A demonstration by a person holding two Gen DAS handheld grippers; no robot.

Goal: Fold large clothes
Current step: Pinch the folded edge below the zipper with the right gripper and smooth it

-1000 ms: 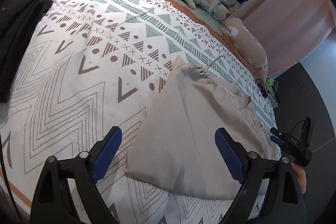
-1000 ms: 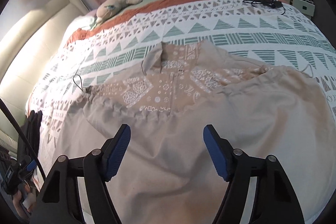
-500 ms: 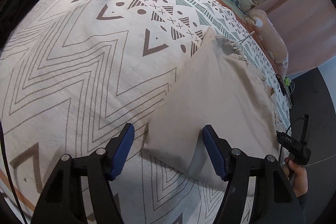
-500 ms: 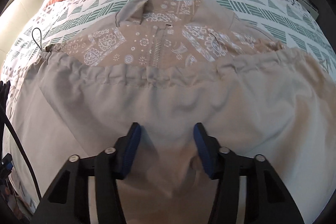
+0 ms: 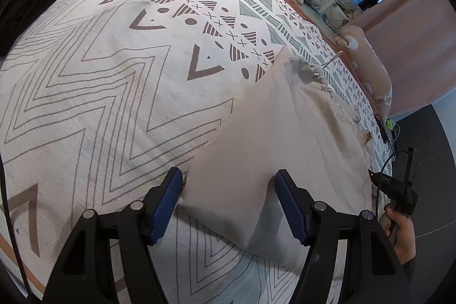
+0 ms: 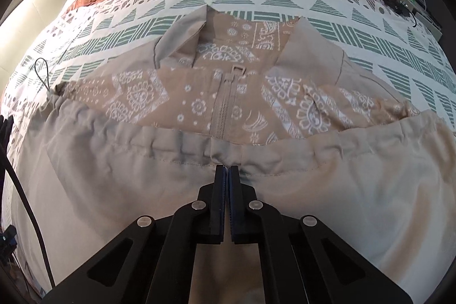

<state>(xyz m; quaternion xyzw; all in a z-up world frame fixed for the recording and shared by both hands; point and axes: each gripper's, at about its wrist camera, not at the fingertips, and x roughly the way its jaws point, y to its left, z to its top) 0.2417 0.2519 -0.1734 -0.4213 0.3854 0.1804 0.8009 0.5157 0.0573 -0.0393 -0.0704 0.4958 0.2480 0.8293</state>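
Left claw (image 5: 228,201): jaws apart, blue pads straddling the near corner of the beige jacket (image 5: 273,138); left pad just off the jacket's edge, right pad over the jacket; neither visibly pressing it. Tilted steeply downward.

Right claw (image 6: 227,175): jaws have just been closing, pads now together, tips at the jacket's gathered hem, fabric puckered there.

Right hand (image 5: 400,230) grips its handle beyond the jacket's far edge.
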